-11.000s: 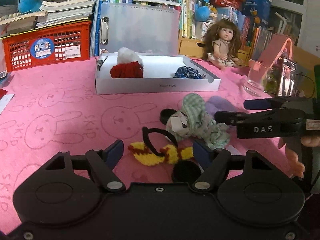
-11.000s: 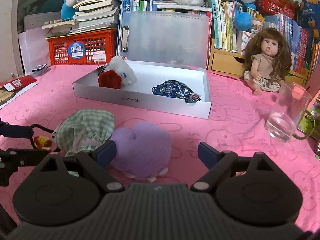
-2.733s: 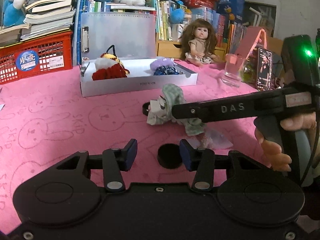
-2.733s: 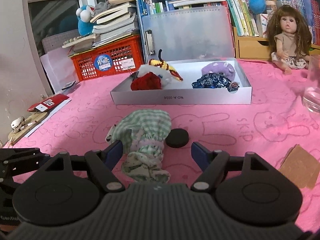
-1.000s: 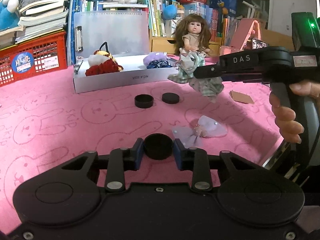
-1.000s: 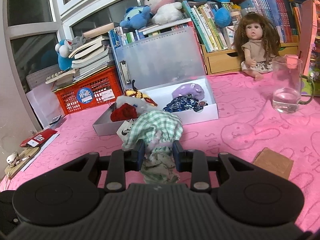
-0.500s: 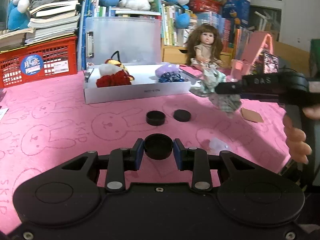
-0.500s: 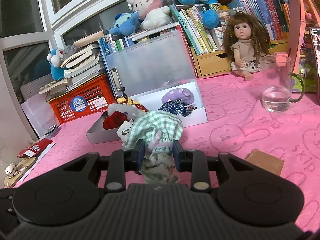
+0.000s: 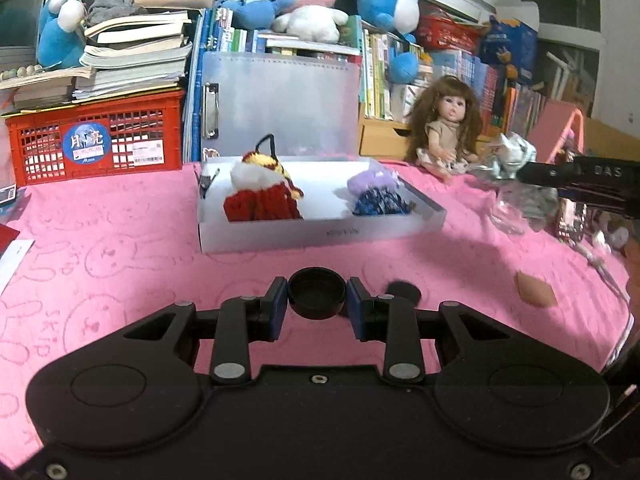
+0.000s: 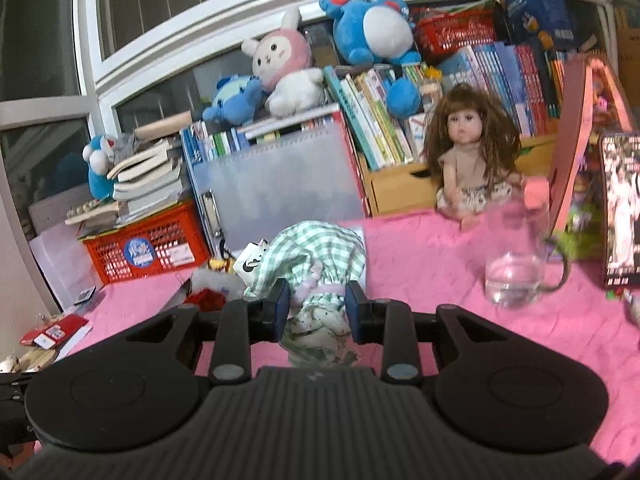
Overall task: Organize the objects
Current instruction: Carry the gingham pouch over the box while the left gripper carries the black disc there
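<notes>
My left gripper (image 9: pixel 317 303) is shut on a round black cap (image 9: pixel 317 297), held above the pink cloth in front of the white box (image 9: pixel 320 236). In the box lie a red and white knitted piece (image 9: pixel 262 196) on the left and a purple and blue pile (image 9: pixel 376 196) on the right. My right gripper (image 10: pixel 317 311) is shut on a green checked cloth bundle (image 10: pixel 308 268), lifted off the table. In the left wrist view that bundle (image 9: pixel 508 158) hangs from the right gripper's fingers (image 9: pixel 560 172), to the right of the box. Another black cap (image 9: pixel 404 291) lies on the cloth.
A doll (image 9: pixel 446 136) sits behind the box's right end. A glass mug of water (image 10: pixel 516 268) stands at the right, with a brown card (image 9: pixel 535 294) on the cloth nearby. A red crate (image 9: pixel 96 140), books and plush toys line the back.
Both grippers have risen and moved toward the box with their loads. The checked bundle is higher and the box looks nearer in the left wrist view.
</notes>
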Available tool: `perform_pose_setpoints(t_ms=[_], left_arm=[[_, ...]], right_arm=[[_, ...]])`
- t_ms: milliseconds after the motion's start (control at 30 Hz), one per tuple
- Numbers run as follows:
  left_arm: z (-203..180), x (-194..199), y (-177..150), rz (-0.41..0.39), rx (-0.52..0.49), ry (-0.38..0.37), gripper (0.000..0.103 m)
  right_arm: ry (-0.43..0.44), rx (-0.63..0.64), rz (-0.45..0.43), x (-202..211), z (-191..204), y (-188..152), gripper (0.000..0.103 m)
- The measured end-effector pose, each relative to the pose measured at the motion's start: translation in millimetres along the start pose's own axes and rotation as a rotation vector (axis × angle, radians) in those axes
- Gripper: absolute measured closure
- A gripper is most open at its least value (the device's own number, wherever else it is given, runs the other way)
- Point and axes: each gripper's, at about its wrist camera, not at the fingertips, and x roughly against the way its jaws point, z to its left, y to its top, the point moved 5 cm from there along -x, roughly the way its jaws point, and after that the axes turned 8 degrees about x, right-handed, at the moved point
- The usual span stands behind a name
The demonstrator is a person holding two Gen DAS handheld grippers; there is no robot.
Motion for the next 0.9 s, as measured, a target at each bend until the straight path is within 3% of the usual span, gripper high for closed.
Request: perform_pose_setpoints(t_ms=[267, 900], left_arm=[[5.2, -8.2, 23.9, -0.026, 0.032, 0.003, 0.073], [11.2, -19.6, 26.2, -0.017, 0.051, 0.025, 0.073]], right_arm=[[-0.006, 0.026, -0.013, -0.8, -2.6, 11.7, 0.069], [-0.005, 0.051, 0.046, -17.2, 5.4, -4.2, 0.068]])
